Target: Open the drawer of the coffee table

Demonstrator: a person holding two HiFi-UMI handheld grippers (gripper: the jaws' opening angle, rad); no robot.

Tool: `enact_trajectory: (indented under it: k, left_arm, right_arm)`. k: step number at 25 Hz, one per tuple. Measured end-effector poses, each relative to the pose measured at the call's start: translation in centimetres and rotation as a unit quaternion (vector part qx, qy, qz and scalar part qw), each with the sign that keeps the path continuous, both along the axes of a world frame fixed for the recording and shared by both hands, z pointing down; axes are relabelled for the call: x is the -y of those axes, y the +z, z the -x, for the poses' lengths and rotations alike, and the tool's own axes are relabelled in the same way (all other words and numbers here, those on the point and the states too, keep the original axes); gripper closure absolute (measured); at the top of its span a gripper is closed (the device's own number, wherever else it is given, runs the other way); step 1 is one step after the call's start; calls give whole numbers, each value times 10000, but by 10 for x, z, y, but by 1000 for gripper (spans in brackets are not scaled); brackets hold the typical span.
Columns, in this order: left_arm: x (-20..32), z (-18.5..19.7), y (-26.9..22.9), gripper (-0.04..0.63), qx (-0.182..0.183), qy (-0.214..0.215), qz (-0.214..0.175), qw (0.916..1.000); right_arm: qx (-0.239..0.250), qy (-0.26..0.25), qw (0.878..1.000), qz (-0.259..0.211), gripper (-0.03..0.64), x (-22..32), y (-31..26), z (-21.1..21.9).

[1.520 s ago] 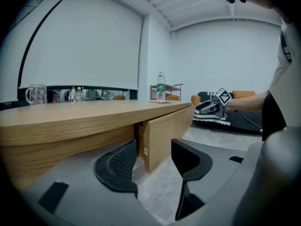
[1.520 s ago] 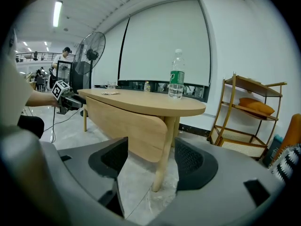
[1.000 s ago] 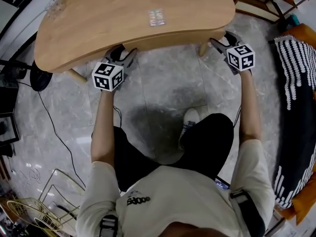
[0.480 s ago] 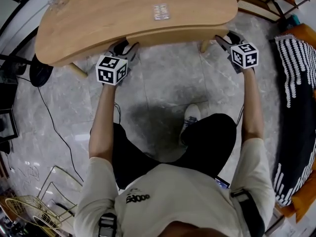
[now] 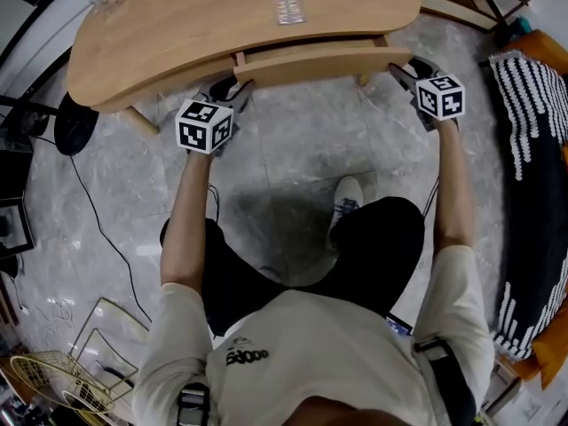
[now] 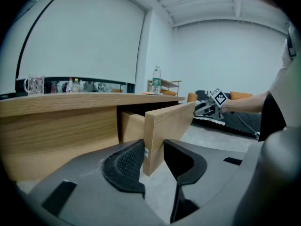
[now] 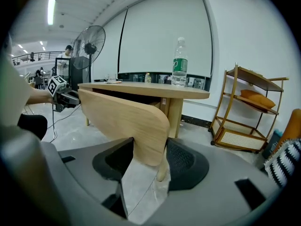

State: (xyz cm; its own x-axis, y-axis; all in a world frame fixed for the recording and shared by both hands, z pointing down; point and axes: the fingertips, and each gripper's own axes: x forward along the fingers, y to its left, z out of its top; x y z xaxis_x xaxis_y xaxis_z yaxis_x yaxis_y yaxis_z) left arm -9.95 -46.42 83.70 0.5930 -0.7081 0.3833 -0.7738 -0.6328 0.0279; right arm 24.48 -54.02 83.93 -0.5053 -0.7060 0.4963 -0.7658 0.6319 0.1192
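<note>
- One coffee table stands on the grey floor, with a curved wooden worktop point(image 5: 177, 34); I count two of its legs point(image 5: 138, 121) from above.
- One drawer point(image 5: 311, 60) sits under the worktop's near edge, slid partly out, so its front panel stands clear of the edge.
- There are two grippers, one at each end of that front panel.
- The left gripper point(image 6: 154, 157) has the panel's left end between its jaws. They are closing on it, a pad against each face.
- The right gripper point(image 7: 149, 157) is clamped on the panel's rounded right end.
- One clear bottle point(image 7: 179, 62) with a green label stands upright on the worktop.
- One glass mug point(image 6: 34, 84) stands near the worktop's far left end.
- One small shiny packet point(image 5: 290, 11) lies flat on the worktop.
- One fan point(image 7: 91, 41) stands beyond the table.
- One wire shelf rack point(image 7: 244, 107) stands by the wall, with an orange cushion on it.
</note>
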Motion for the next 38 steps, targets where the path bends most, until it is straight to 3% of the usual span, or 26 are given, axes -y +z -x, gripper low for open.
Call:
enact_trajectory:
  k: [17, 38]
  left_arm:
    - [-72, -12, 2, 465, -229, 376, 135, 9989]
    - [-119, -17, 12, 462, -343, 448, 256, 9981]
  right_arm:
    - [15, 252, 9997, 27, 397, -73, 3, -15]
    - [25, 446, 9989, 153, 397, -125, 15, -20]
